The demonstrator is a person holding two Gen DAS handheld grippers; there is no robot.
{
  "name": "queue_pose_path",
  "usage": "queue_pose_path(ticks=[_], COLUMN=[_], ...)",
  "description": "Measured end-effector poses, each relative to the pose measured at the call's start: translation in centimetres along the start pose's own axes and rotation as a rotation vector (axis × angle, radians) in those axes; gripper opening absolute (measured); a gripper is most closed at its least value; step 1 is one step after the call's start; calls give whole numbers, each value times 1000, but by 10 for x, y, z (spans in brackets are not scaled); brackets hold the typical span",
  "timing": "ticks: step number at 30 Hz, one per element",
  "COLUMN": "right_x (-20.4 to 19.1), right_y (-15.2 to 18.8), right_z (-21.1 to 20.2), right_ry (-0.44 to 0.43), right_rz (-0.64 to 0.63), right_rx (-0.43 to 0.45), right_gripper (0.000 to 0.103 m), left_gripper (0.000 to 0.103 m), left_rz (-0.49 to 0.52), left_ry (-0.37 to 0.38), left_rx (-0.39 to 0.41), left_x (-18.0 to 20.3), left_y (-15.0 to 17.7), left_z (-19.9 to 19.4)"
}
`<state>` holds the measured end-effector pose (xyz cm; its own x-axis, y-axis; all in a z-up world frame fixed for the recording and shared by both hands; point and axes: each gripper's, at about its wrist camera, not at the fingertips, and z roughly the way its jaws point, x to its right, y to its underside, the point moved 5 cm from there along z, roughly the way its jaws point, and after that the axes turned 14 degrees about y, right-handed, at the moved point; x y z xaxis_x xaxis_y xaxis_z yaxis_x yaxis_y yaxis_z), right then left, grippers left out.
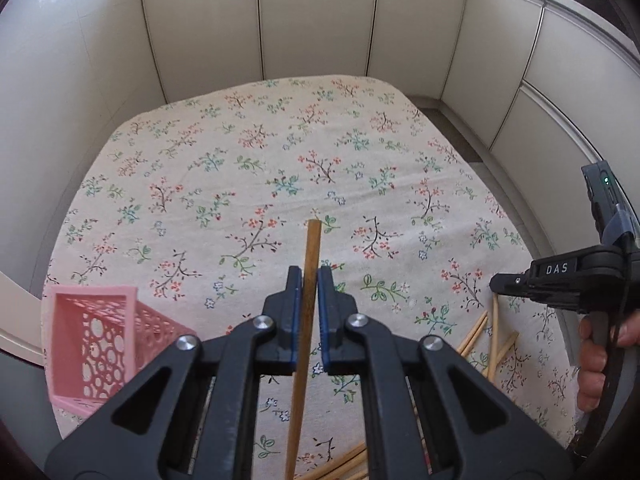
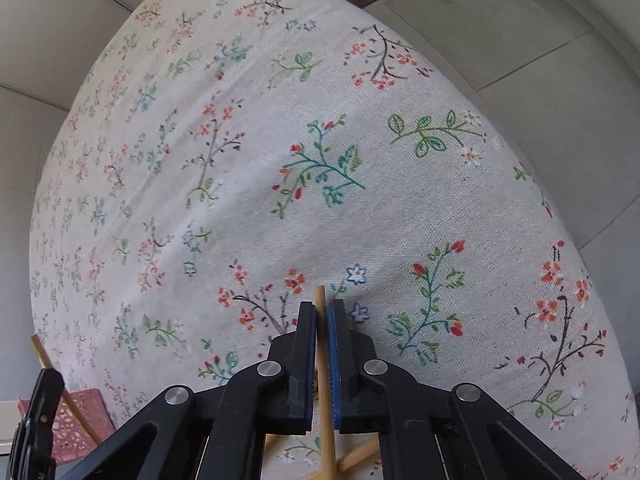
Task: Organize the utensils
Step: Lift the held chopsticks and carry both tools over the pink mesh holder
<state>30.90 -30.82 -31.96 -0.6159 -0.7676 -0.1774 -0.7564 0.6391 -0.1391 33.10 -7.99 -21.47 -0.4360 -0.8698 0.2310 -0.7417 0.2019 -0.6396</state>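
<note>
While your left gripper clamped dark chopstick lengthwise, pink basket lay just left of it; right gripper clamped pale chopstick, farther off.

The pink basket is partly hidden behind the left gripper's arm. The loose chopsticks run under both grippers' frames and off the bottom edge. A hand is cut by the right edge.
</note>
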Motion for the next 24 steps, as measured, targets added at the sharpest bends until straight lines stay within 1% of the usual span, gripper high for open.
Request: queue_pose_path(ticks=[4,7,10,16,24], right_x=[-12,-23,-30,-41,-66], right_y=[2,7,18,42,67], right_z=[-32,-60,-87,-133,-188], right_ry=[-45,-76,-104,-142,-191], right_rz=[-30,-64,-100,-175,-258], right_rx=[76,148,215,333,488], right_gripper=[4,4,4,4,4], left_gripper=[8,8,8,8,8], left_rz=[-12,-14,-5,5,16], left_ry=[11,23,23,27,41], left_rx=[77,135,196,287,411], left_x=[0,2,4,3,-3], left_y=[-7,-12,-16,-18,-19], left_z=[-29,-52,-78,-118,-170])
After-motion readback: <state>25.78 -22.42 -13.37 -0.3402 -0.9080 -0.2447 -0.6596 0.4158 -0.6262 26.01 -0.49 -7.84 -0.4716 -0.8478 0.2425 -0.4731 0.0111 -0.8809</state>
